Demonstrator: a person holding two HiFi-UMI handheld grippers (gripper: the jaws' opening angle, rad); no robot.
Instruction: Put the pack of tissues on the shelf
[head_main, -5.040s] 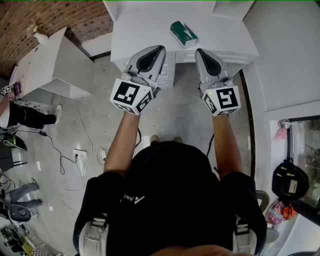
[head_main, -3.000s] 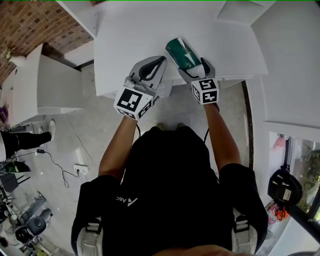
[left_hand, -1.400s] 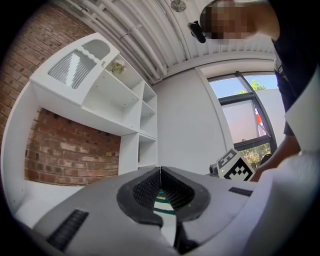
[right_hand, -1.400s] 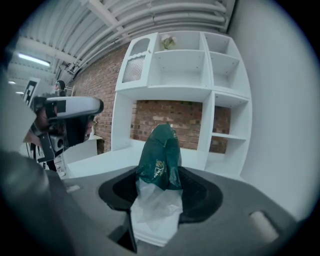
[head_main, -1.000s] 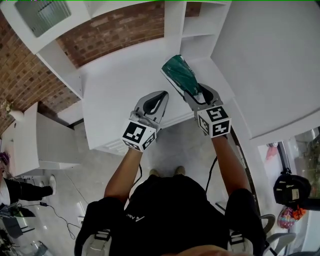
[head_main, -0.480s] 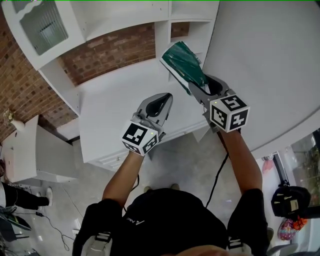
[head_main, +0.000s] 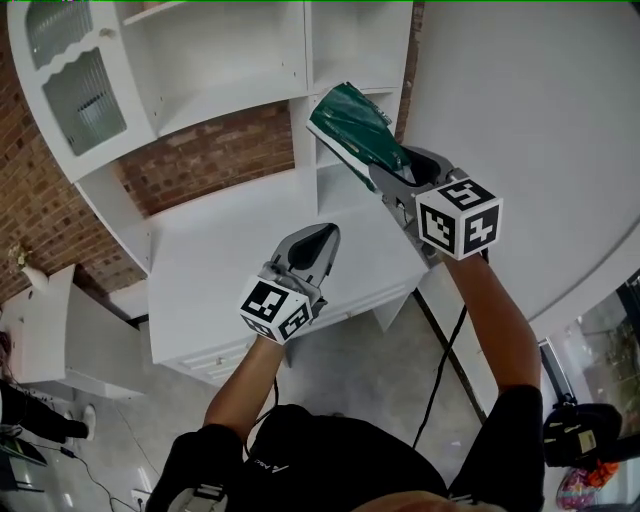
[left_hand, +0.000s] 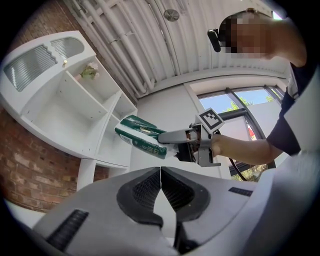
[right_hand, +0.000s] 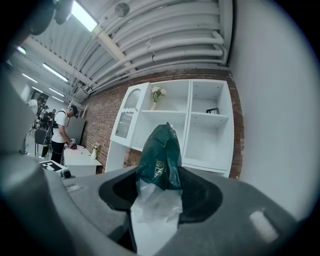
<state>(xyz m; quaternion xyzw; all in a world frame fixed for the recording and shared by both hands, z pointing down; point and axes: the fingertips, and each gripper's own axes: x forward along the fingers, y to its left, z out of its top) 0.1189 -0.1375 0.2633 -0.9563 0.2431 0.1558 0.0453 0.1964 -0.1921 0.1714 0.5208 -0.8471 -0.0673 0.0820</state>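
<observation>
My right gripper (head_main: 388, 172) is shut on a green and white pack of tissues (head_main: 354, 124), held up in the air in front of the white shelf unit (head_main: 345, 45). The pack (right_hand: 161, 155) sticks out forward between the jaws, pointing toward the unit's open right-hand compartments (right_hand: 206, 139). In the left gripper view the pack (left_hand: 140, 136) and the right gripper (left_hand: 167, 137) hang beside the shelf. My left gripper (head_main: 322, 235) is lower, over the white desk top (head_main: 220, 290), shut with nothing in it.
The shelf unit has a glass-fronted door (head_main: 75, 85) at the left and a small vase of flowers (right_hand: 156, 95) on the top shelf. A white wall (head_main: 540, 110) stands close on the right. A person (right_hand: 62, 131) stands at a far table.
My right gripper has lifted the pack higher and further toward the shelf compartments. The left gripper has stayed low over the desk.
</observation>
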